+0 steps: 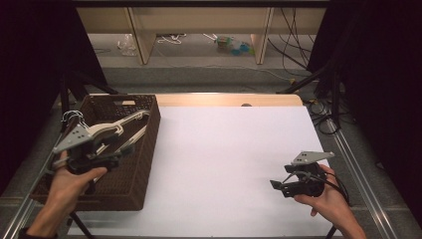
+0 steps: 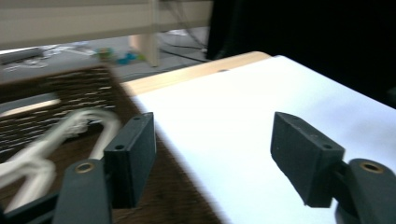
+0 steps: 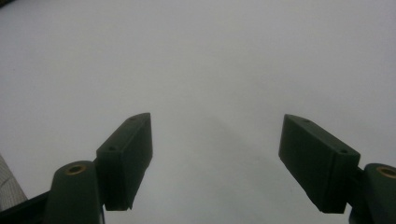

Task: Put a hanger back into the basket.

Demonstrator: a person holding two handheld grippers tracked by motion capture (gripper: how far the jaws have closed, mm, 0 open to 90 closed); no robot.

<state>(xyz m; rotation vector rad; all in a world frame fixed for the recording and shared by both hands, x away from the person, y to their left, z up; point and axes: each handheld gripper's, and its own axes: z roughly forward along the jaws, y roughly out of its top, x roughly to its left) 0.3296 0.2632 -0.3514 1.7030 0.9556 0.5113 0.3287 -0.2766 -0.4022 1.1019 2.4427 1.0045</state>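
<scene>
While your left gripper (image 1: 127,149) hangs over the basket (image 1: 144,164), its jaws wide apart and empty, go back in for the hangers (image 1: 117,130).
Hangers lie piled in the basket at left of the high view, hooks toward upper left; in the left gripper view they sit lower left of the jaws. Drop between the walls, pinch one arm only, lift straight up over the rim. The white table (image 1: 224,164) right of the basket is bare, so swing there. Your right gripper (image 1: 277,186) rests low right, gaping, holding nothing.
</scene>
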